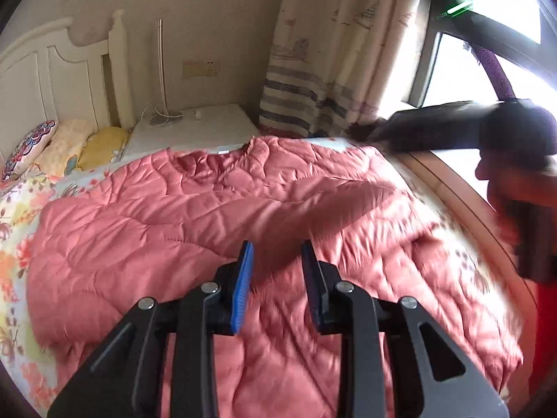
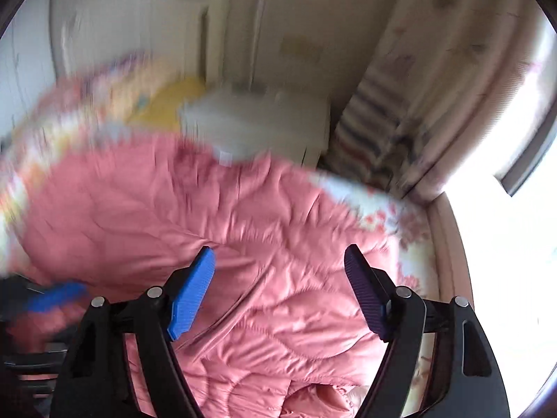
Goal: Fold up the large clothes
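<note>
A large pink quilted garment (image 1: 181, 216) lies spread on the bed, its neckline (image 1: 209, 162) toward the headboard and one sleeve folded across the body. My left gripper (image 1: 276, 252) hovers over the garment's lower middle, open by a narrow gap with only fabric below it. My right gripper (image 2: 278, 254) stands wide open above the same pink garment (image 2: 271, 230), nothing between its fingers. In the left wrist view a person's hand (image 1: 515, 188) holds that gripper's dark, blurred body at the right edge. The left gripper's blue pad (image 2: 55, 299) shows blurred at the lower left of the right wrist view.
A floral bedsheet (image 1: 21, 230) covers the bed. Pillows (image 1: 66, 146) lie against the white headboard (image 1: 52, 69). A white nightstand (image 1: 195, 129) with a lamp stands behind. A striped curtain (image 1: 313, 80) and bright window (image 1: 463, 69) are on the right, beside a wooden ledge (image 1: 463, 198).
</note>
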